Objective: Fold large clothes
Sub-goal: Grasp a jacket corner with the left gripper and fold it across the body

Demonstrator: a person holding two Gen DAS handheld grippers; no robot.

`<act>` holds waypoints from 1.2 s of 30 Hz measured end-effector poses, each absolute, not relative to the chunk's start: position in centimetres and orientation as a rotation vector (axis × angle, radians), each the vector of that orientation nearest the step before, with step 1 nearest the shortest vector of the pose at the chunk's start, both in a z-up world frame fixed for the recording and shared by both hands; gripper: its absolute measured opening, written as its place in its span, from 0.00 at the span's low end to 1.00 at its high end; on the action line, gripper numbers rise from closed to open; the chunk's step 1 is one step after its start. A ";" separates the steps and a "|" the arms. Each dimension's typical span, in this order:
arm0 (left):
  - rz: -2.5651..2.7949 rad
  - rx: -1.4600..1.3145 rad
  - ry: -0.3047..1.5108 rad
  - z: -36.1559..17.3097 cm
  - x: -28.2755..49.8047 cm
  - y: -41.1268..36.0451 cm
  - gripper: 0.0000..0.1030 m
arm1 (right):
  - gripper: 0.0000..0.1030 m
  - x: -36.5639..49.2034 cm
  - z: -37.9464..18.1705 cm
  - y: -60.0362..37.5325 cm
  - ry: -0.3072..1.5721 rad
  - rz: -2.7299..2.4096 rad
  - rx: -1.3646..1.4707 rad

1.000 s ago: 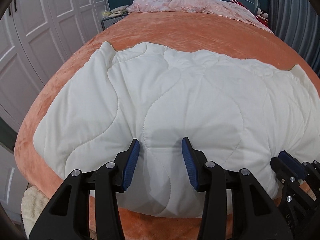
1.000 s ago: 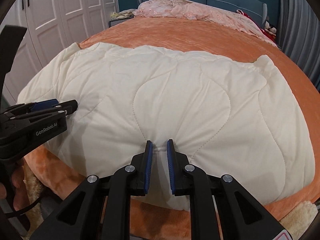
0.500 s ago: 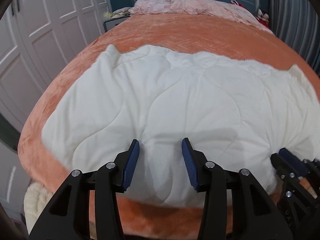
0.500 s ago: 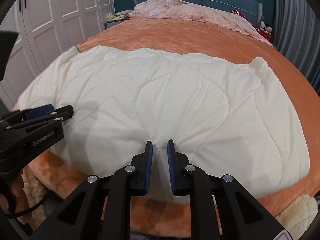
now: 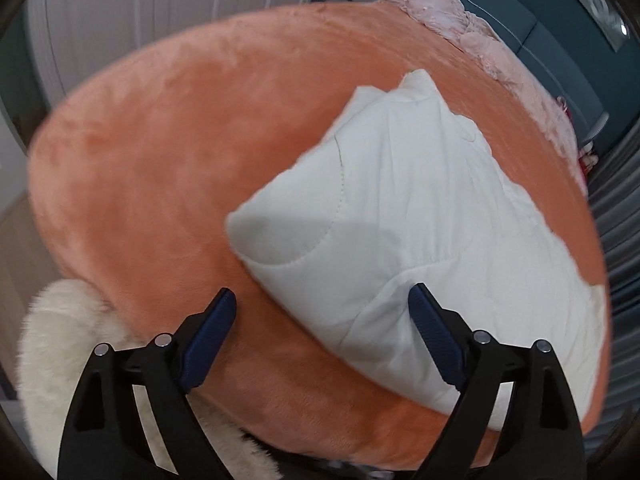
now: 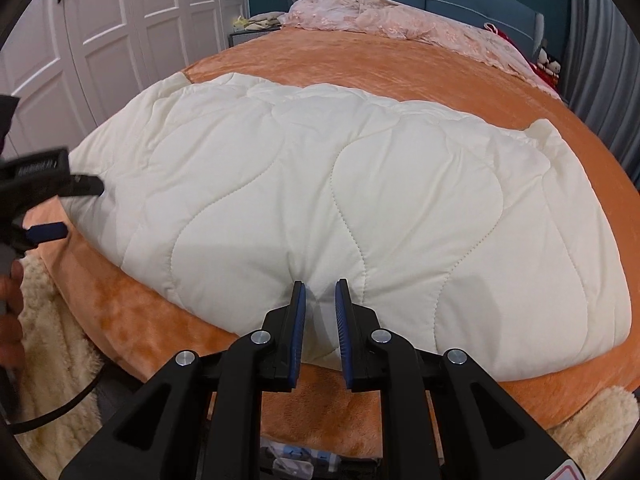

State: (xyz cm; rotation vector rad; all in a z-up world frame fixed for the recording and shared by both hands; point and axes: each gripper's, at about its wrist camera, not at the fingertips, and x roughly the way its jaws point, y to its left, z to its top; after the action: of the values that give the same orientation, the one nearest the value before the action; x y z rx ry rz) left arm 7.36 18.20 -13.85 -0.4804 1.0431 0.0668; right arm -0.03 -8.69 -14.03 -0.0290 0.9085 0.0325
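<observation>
Orange bed (image 6: 400,76), white quilt (image 6: 320,184) on it, right gripper (image 6: 320,296) pinching its edge.

Soft even indoor light, left view motion-blurred, fisheye-warped dark corners

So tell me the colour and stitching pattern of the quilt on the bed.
The quilt is cream-white, stitched in wavy curving lines. The right wrist view shows it best.
</observation>
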 end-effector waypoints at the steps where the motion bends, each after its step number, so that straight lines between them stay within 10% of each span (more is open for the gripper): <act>1: 0.054 -0.498 1.047 -14.0 7.7 18.2 0.81 | 0.13 -0.1 -14.1 -8.6 0.907 0.032 -0.034; 7: -0.007 -0.444 1.025 -11.6 7.8 15.8 0.24 | 0.13 -0.2 -13.7 -8.7 0.901 0.030 -0.033; 9: -0.036 -0.425 0.975 -9.4 7.1 15.3 0.19 | 0.13 -0.5 -13.2 -8.8 0.888 0.030 -0.013; 36: -0.418 0.054 0.769 3.4 2.0 -5.9 0.11 | 0.13 -8.5 -6.3 -15.7 0.766 0.034 0.073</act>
State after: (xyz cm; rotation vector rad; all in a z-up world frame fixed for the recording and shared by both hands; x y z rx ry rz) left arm 2.01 -5.94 3.40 0.0540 0.7691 -0.4184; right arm -8.48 -15.68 -6.35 0.0726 0.7662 0.0336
